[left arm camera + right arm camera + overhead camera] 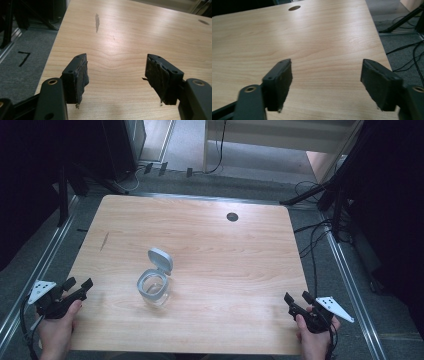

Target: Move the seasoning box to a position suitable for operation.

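— Standing near the middle of the wooden table, a little toward the person's left, is a clear jar with a grey rim. Its grey lid is flipped up at the far side, hinged and tilted back, so the jar is open.

— And the grippers?

— The left gripper sits at the near left corner of the table, held in the person's left hand. Its jaws are spread wide apart with nothing between them; in the left gripper view only bare wood lies in the gap, with a dark streak on the tabletop farther off.

— The other one?

— The right gripper is at the near right corner, in the right hand. Its jaws are also released and empty, with plain wood between them in the right gripper view. A round dark hole shows near the far edge of the table.

— How close is either to the jar?

— Both are well apart from it, one on each side
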